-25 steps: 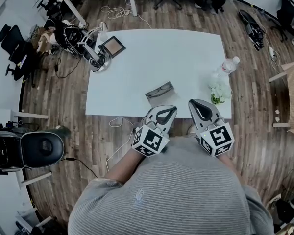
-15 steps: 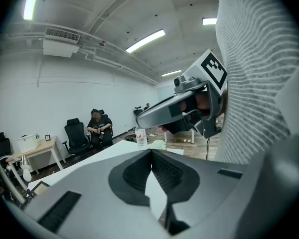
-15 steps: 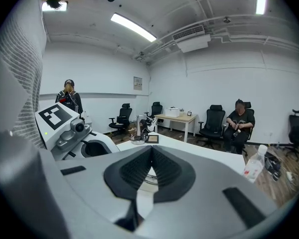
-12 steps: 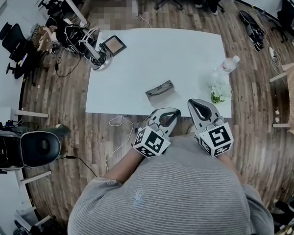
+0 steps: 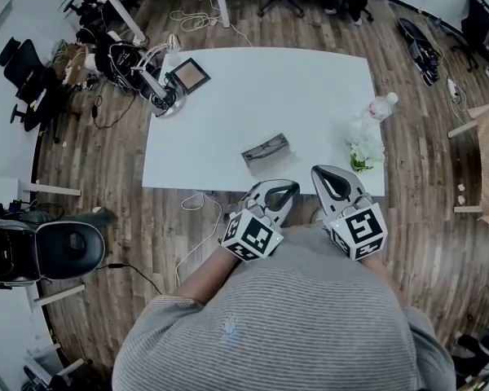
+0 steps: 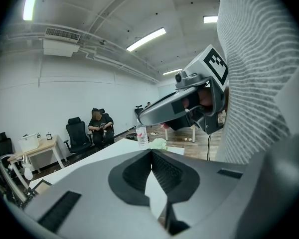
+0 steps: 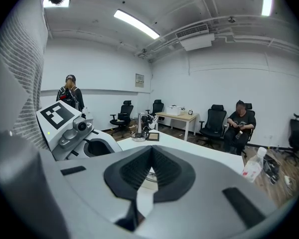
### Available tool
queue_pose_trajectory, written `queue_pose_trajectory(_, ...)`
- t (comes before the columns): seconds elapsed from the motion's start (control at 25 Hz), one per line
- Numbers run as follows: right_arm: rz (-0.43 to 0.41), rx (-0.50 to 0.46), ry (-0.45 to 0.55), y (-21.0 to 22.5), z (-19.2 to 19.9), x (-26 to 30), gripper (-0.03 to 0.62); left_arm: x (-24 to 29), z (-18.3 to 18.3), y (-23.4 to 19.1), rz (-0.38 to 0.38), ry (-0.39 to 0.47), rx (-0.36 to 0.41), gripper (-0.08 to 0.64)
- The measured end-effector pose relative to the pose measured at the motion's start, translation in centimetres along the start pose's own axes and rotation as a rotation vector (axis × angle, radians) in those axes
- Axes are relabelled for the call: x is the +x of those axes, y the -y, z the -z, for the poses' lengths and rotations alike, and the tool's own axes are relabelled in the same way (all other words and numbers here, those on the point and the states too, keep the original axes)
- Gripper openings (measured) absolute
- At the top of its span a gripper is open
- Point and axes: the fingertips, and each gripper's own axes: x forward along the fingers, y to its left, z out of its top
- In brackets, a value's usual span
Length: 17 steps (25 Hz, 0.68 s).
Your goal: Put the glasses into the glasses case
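Note:
A grey glasses case [image 5: 266, 151] lies near the front edge of the white table [image 5: 253, 96], with dark glasses at it; I cannot tell whether they are inside or on top. Both grippers hover close to my body just off that front edge, short of the case. My left gripper [image 5: 287, 187] is shut with nothing in it, its ribbed pads [image 6: 159, 169] pressed together. My right gripper [image 5: 320, 172] sits beside it, also shut and empty, pads [image 7: 162, 169] touching. Each gripper shows in the other's view: the right one [image 6: 189, 103], the left one [image 7: 74, 133].
A water bottle [image 5: 383, 106] and a white flower bunch [image 5: 364, 151] stand at the table's right edge. A framed picture [image 5: 187, 76] and a clamp stand with cables [image 5: 159, 94] are at the far left corner. A black office chair [image 5: 69, 248] is on the floor at the left.

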Motion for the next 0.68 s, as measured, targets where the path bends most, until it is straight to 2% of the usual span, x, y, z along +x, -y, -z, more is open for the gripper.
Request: queue_pose_trajectory(0.68, -0.010, 0.010, -0.007, 0.25, 0.24, 0.38, 0.012, 0.40, 0.39, -0.25, -0.003, -0.015, 0.002, 0.012)
